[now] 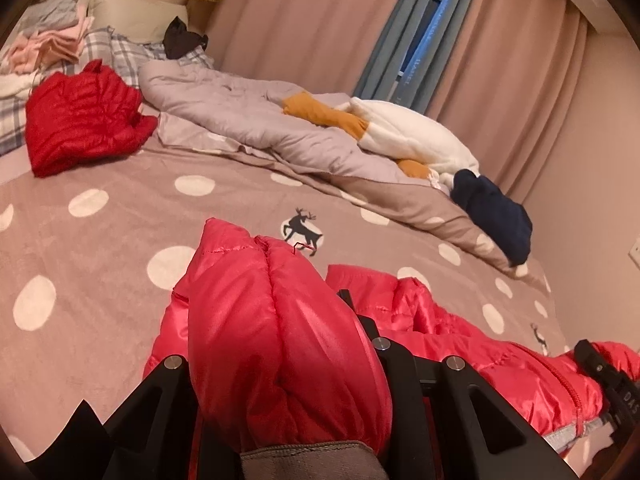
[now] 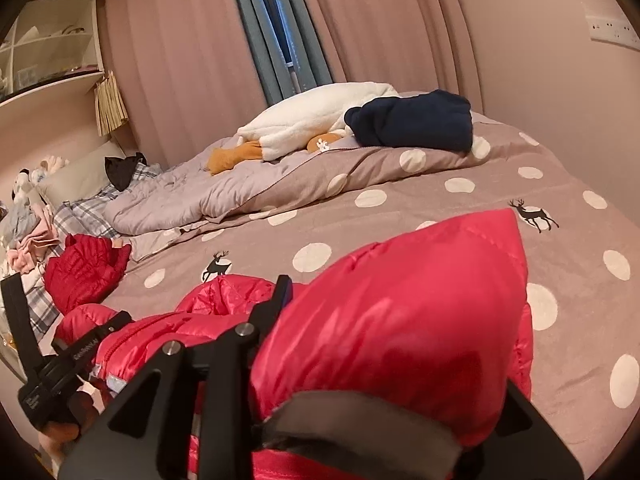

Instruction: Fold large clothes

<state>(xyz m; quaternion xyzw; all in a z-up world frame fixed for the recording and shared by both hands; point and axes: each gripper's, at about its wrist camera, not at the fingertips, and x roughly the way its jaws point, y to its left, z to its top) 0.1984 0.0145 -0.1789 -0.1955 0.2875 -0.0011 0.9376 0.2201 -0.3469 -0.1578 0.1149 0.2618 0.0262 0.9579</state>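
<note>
While each claw, left (image 1: 280,320) and right (image 2: 380,320), pinches the pink jacket (image 1: 500,360), we should lay both sleeves flat on the bed (image 1: 100,240).

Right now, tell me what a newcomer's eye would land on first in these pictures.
The bright pink puffer jacket fills the foreground, a bunched sleeve between each gripper's fingers, on the polka-dot bedspread. Further up the bed, near the pillows, lies a folded red jacket. Along the curtain side, a white plush toy lies beside a dark navy garment.
</note>
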